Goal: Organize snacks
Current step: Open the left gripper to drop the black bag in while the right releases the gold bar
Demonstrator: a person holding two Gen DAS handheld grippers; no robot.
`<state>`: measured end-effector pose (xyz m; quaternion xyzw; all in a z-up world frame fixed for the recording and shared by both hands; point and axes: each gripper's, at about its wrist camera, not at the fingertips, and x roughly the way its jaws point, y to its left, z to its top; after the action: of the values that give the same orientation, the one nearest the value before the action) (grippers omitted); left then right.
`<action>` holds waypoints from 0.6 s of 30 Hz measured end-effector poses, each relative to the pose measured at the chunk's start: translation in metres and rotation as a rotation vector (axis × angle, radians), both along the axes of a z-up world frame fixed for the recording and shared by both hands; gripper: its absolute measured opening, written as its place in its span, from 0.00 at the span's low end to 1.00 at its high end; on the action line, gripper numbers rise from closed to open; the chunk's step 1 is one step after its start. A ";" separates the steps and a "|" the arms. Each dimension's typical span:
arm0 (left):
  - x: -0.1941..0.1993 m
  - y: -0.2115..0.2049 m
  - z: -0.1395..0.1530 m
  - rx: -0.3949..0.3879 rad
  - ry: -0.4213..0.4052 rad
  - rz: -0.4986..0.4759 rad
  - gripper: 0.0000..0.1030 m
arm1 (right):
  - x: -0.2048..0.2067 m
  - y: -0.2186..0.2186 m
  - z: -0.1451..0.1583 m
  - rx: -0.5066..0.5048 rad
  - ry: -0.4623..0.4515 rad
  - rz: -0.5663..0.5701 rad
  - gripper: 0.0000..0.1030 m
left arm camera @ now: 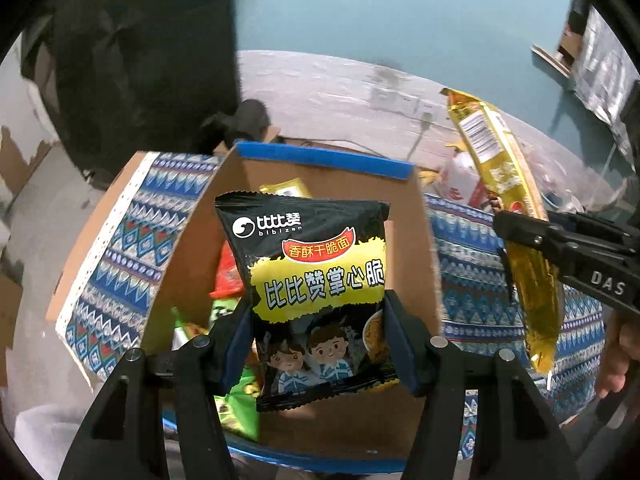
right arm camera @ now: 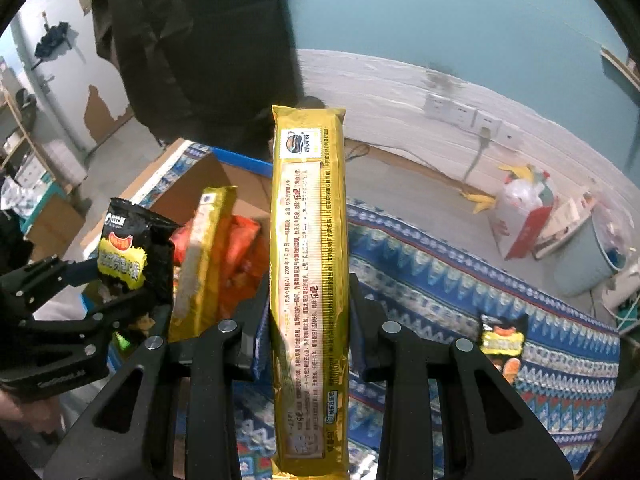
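Observation:
My left gripper (left arm camera: 318, 312) is shut on a black noodle-snack pack (left arm camera: 316, 264) and holds it upright over an open cardboard box (left arm camera: 412, 240). Inside the box lie green, red and gold packs. On the right, my right gripper (left arm camera: 516, 240) is shut on a long gold biscuit pack (left arm camera: 492, 148). In the right wrist view that gold pack (right arm camera: 308, 200) stands upright between the fingers of the right gripper (right arm camera: 308, 300). At the left of that view, the left gripper (right arm camera: 116, 288) holds the black pack (right arm camera: 128, 248) beside the box (right arm camera: 208, 172).
The box holds a second gold pack (right arm camera: 204, 248) and orange packs (right arm camera: 240, 248). A blue patterned cloth (right arm camera: 440, 280) covers the surface, and a small black snack pack (right arm camera: 502, 338) lies on it. Beyond it, a white bag (right arm camera: 520, 208) and a pale bucket (right arm camera: 588, 256) stand on the floor.

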<state>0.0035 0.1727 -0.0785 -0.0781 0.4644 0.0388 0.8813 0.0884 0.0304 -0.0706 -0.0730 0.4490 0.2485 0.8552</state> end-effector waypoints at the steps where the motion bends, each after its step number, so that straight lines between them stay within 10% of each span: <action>1: 0.000 0.005 -0.002 -0.003 0.005 0.009 0.60 | 0.002 0.005 -0.001 0.009 0.009 0.005 0.30; 18: -0.005 0.051 -0.013 -0.014 0.040 0.134 0.66 | 0.020 0.071 -0.016 0.046 0.078 0.050 0.30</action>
<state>-0.0010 0.2242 -0.0918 -0.1145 0.4759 0.0958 0.8667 0.1083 0.1010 -0.0866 -0.0546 0.4743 0.2826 0.8320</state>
